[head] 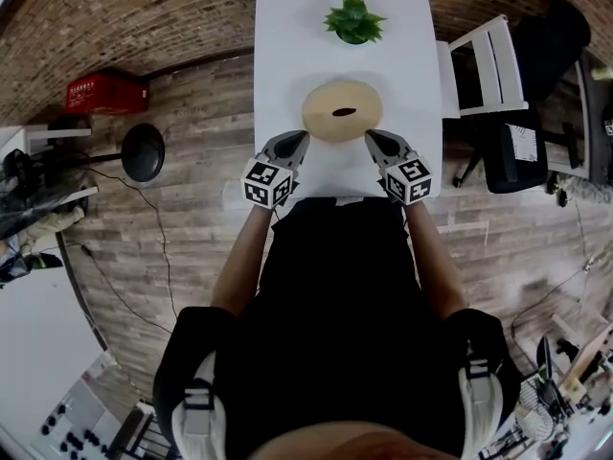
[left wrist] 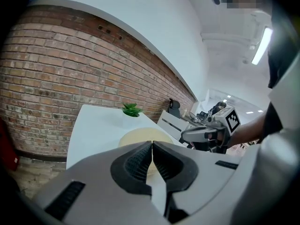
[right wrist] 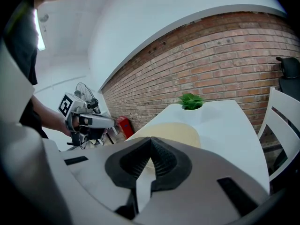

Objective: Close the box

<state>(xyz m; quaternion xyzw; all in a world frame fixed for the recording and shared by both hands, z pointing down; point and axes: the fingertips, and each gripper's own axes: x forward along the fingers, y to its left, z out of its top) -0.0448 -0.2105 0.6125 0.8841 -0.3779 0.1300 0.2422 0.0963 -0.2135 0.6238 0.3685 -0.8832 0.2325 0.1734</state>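
As jaws are pressed together empty, left hand-held gripper (head: 304,136) and right hand-held gripper (head: 369,135) are held tilted down flanking round tan box (head: 342,110).

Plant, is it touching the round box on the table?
Apart. The head view shows a strip of bare white table between the plant and the box.

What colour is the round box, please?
The box is pale tan, clearest in the head view.

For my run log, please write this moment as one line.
left hand-held gripper: shut, empty | right hand-held gripper: shut, empty | round box: on table
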